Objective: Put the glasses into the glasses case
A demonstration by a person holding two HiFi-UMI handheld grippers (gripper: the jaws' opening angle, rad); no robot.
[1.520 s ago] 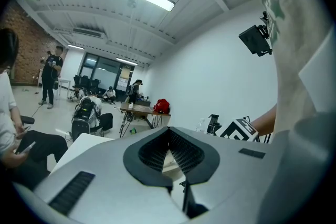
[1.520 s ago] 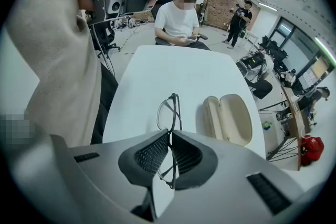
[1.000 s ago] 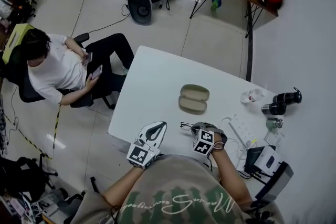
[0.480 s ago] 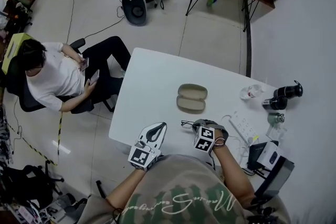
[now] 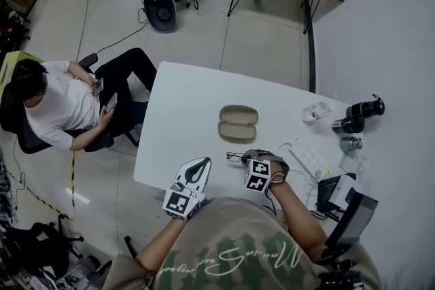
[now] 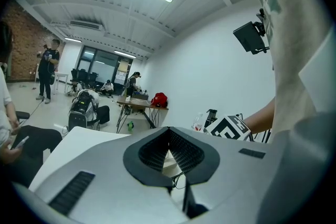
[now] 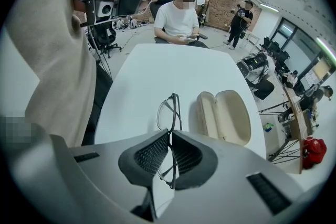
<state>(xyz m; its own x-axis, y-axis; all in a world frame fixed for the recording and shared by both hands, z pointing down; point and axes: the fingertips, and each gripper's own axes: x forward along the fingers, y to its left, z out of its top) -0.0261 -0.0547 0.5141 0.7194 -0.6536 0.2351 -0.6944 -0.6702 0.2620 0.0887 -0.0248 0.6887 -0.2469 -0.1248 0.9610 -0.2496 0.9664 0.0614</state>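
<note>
R hand-held gripper (image 7: 170,136) is clenched on the glasses (image 7: 169,107) near the counter (image 5: 183,98) edge, w/ the open case (image 7: 226,115) just ahead, frame right, long axis up-frame parallel to the glasses; L hand-held gripper (image 6: 169,134), closed on nothing, sits farther off.

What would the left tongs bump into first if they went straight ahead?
Probably the open glasses case: it shows dead ahead between the left tongs in their own view. The glasses show lower there and look just off that line.
</note>
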